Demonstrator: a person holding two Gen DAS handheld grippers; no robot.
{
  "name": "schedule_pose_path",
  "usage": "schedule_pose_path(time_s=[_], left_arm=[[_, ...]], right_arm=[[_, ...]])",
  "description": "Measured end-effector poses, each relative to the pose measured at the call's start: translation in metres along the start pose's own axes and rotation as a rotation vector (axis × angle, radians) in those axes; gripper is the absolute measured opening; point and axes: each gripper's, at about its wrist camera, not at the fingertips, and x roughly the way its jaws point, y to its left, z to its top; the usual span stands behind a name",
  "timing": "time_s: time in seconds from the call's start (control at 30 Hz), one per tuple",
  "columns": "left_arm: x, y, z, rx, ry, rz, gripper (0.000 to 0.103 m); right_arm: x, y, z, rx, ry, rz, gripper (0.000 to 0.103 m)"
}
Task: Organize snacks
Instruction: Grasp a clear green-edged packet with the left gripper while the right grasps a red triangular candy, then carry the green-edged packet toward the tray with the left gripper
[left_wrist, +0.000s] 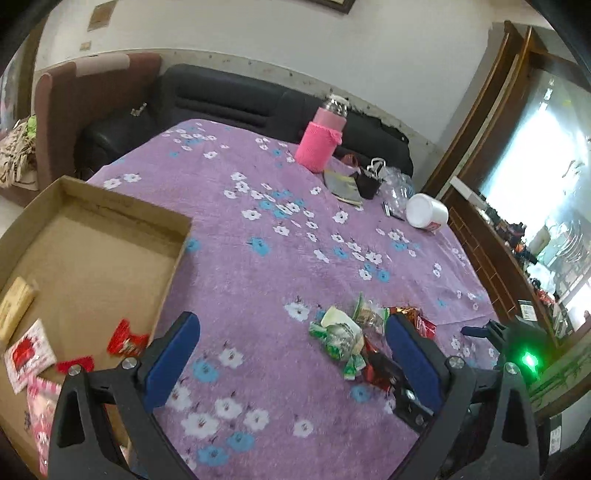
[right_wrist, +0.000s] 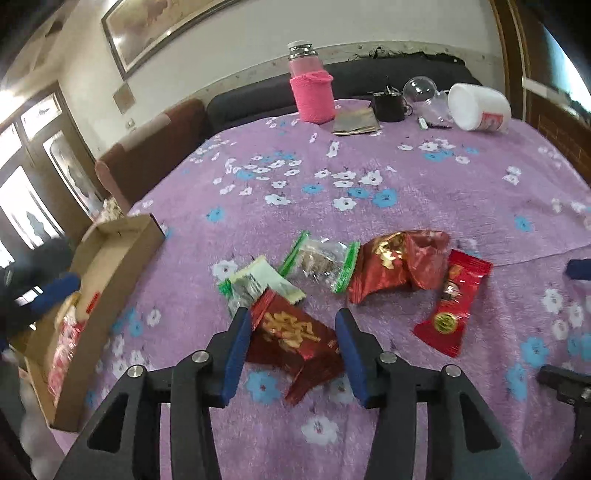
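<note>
Right gripper (right_wrist: 291, 321) agape astride red snack packet (right_wrist: 295, 343), seemingly untouched.

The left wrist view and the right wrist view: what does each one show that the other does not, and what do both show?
Only the left wrist view shows the floor of the cardboard box, with a tan bar lying on it. Only the right wrist view shows the open right gripper straddling a red chip packet, and a framed picture. Both show the purple floral cloth, the pink bottle and the white tub.
</note>
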Motion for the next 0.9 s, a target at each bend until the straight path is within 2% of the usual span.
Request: schedule_pose_path(time_s=[0.07,0.17,0.37,0.5,0.57,0.63,0.7,0.8,0.9], left_arm=[[0.01,-0.005,0.003,0.017,0.025,0.009,0.101],[0.031,-0.013,0.001,0.043,0.091,0.035,0.1],[0.067,-0.039,-0.013,0.158,0.156,0.092,0.099],[0.086,-0.051,-0.021,0.214,0.188,0.117,0.081],[0.095,-0.051,-0.023,0.213,0.208,0.106,0.063],[0.101,-0.049,-0.024,0.199,0.238,0.079,0.021],[0.099,-0.048,-0.025,0.213,0.224,0.099,0.018],[0.085,-0.041,-0.032,0.202,0.227,0.084,0.018],[0.064,-0.032,-0.039,0.178,0.218,0.052,0.018]], right_arm=[[-0.008,-0.003,-0.003,0.008,0.008,-0.011,0.034],[-0.022,-0.011,-0.009,0.042,0.014,-0.012,0.027],[-0.039,-0.032,-0.024,0.138,0.002,0.019,0.027],[-0.039,-0.04,-0.022,0.187,0.0,0.087,0.027],[-0.041,-0.042,-0.023,0.201,-0.008,0.105,0.026],[-0.043,-0.043,-0.022,0.211,-0.02,0.11,0.026],[-0.043,-0.044,-0.022,0.215,-0.023,0.115,0.026],[-0.042,-0.043,-0.022,0.213,-0.015,0.124,0.026],[-0.041,-0.043,-0.023,0.221,-0.003,0.17,0.023]])
